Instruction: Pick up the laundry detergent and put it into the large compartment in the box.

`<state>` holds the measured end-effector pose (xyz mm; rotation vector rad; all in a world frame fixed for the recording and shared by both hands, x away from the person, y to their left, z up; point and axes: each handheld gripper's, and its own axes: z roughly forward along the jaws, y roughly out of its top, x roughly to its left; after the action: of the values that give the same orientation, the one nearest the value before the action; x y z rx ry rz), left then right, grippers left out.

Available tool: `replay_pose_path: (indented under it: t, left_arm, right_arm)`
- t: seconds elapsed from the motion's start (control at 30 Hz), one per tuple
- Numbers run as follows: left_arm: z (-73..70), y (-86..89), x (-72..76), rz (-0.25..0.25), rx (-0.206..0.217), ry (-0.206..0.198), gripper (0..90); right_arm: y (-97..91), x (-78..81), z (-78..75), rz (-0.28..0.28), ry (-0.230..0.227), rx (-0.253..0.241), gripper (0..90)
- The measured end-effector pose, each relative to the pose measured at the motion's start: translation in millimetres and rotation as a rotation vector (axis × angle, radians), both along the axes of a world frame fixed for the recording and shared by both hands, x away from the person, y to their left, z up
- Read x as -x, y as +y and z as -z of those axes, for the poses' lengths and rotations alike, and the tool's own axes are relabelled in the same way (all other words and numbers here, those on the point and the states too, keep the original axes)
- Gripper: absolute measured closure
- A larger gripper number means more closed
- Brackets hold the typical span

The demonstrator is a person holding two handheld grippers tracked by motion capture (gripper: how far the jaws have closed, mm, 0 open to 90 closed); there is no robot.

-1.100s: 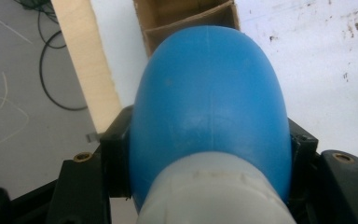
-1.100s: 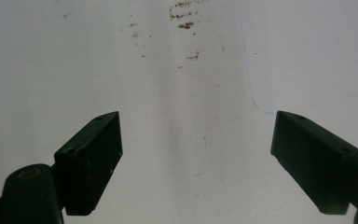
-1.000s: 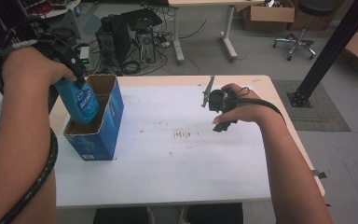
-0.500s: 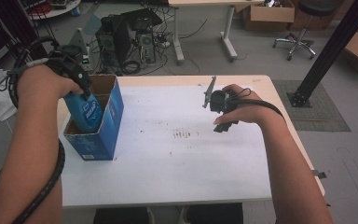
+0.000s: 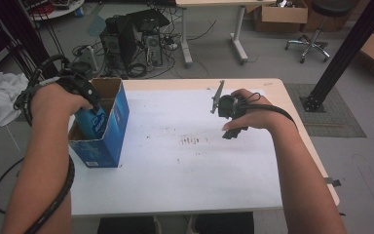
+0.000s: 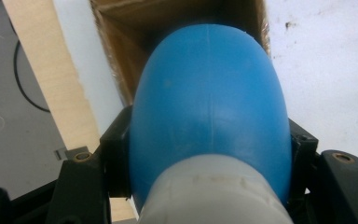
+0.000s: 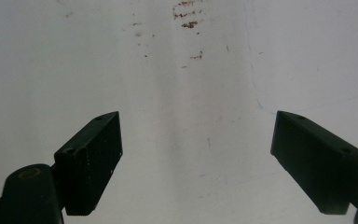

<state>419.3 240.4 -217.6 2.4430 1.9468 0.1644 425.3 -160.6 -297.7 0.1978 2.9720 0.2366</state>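
A blue bottle [image 5: 95, 122] with a white cap end [image 6: 214, 196] is partly inside an open blue cardboard box [image 5: 108, 146] at the table's left. My left gripper [image 5: 85, 95] is shut on the bottle, its black jaws pressing both sides, seen close in the left gripper view as the blue bottle [image 6: 209, 98] pointing into the box's brown inside [image 6: 121, 42]. My right gripper [image 5: 233, 126] hovers over the white table top [image 5: 185, 165] right of centre. Its jaws stand wide apart with nothing between them, as the right gripper [image 7: 196, 163] shows over bare table.
Small brown stains [image 5: 190, 141] mark the table's middle. A thin grey stick-like piece [image 5: 217, 96] rises by the right hand. Behind the table are computer towers [image 5: 126, 39] with cables, desk legs, an office chair [image 5: 311, 29] and a black post [image 5: 341, 53].
My left gripper has sunk with the blue bottle, which now sits deeper in the box. The right hand has stayed where it was.
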Motion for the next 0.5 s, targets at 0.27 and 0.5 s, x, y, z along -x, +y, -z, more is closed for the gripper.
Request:
replay_pose_path:
  t: [0.27,0.5]
  left_arm:
    - [19.2,2.5,-0.9,-0.007,-0.004,0.005,38.2]
    - [38.1,6.4,-1.2,-0.014,0.005,0.026,38.2]
  right_arm:
    - [-1.2,1.2,-1.6,0.003,0.004,0.003,16.5]
    - [-1.9,1.7,-1.9,0.003,0.004,0.005,16.5]
